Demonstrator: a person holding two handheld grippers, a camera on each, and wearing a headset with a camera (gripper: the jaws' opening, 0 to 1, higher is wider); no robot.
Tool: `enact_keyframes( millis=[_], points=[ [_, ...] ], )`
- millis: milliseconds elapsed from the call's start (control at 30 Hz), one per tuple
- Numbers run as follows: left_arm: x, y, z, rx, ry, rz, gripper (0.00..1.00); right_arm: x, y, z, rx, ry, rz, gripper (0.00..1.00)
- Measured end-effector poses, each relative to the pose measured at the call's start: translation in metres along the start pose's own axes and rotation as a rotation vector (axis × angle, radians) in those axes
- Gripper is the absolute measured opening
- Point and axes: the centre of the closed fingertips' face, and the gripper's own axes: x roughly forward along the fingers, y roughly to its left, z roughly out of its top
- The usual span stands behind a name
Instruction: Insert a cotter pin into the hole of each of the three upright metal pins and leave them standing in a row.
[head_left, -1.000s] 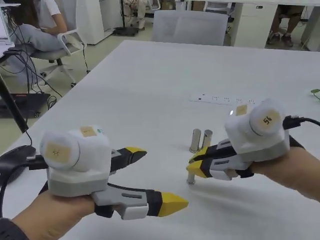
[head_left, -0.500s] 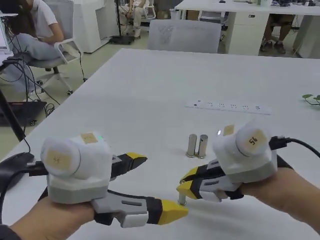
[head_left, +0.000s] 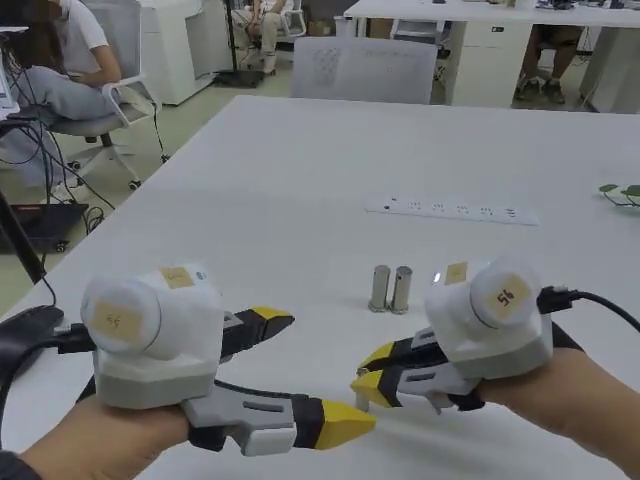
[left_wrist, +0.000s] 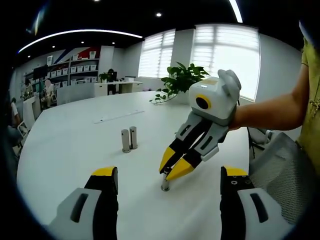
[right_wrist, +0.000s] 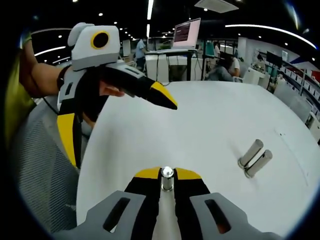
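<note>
Two steel pins (head_left: 391, 289) stand upright side by side on the white table (head_left: 300, 180); they show too in the left gripper view (left_wrist: 129, 139). A third pin (left_wrist: 164, 183) stands apart from them, nearer to me, its rounded top (right_wrist: 167, 173) pinched between my right gripper's yellow tips. My right gripper (head_left: 368, 378) is shut on it and points left. My left gripper (head_left: 308, 372) is open at the lower left with nothing between its jaws, facing the held pin across a small gap. No cotter pin can be made out.
A white power strip (head_left: 455, 211) lies beyond the pins. A grey chair (head_left: 365, 70) stands at the far table edge and a plant (head_left: 620, 190) at the right edge. People sit at desks behind. Bare tabletop surrounds the pins.
My right gripper has carried the third pin away from the standing pair, toward me and slightly left. The left gripper has hardly moved. The head camera has tilted a little.
</note>
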Motion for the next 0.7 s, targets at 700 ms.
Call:
enact_keyframes(
  millis=[700],
  points=[
    [0.0037,-0.0055,-0.0040,0.003,0.022,-0.015,0.84,-0.0041,0.0028,-0.0062,-0.033,0.017,-0.001,0.16]
  ],
)
